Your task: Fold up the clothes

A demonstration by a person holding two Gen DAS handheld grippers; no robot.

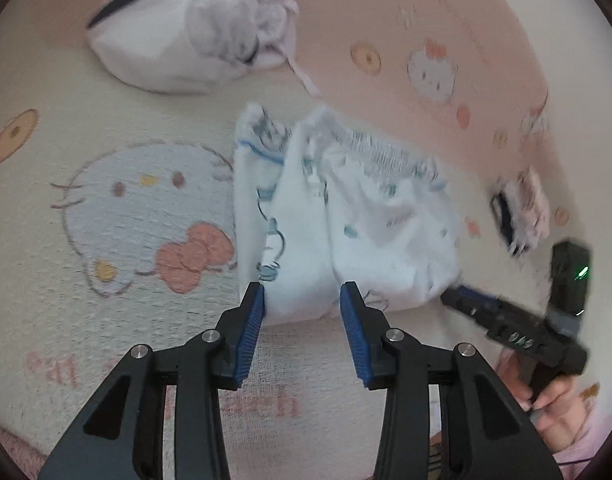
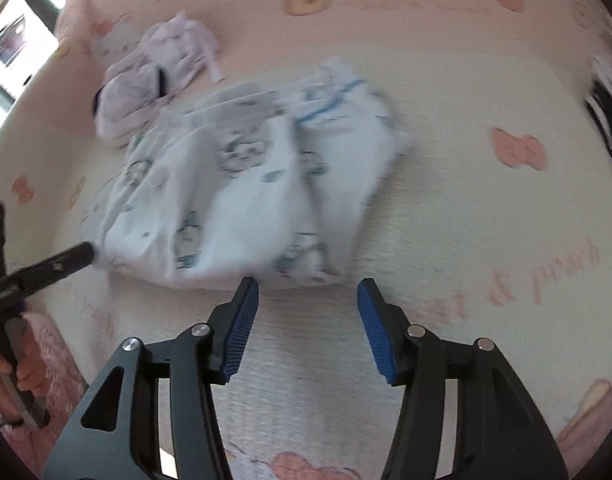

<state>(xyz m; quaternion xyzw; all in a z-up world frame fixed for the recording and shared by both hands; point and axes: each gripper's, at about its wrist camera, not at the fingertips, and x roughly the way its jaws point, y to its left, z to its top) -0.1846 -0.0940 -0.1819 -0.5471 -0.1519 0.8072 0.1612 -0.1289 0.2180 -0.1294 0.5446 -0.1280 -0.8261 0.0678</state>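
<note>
Left wrist view: cartoon-print blanket [image 1: 118,216] under everything.
Bundled pale garment [image 1: 186,36]: beyond the white printed garment [image 1: 346,216], apart.
White printed garment: crumpled mid-blanket.
Left gripper [image 1: 302,304]: jaws apart, the garment's near hem between the pads.
Right gripper [image 2: 308,300]: jaws open, empty, just short of the garment's near edge.

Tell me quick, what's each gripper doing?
Left gripper: jaws around the garment; grip cannot be told.
Right gripper: open, empty.
</note>
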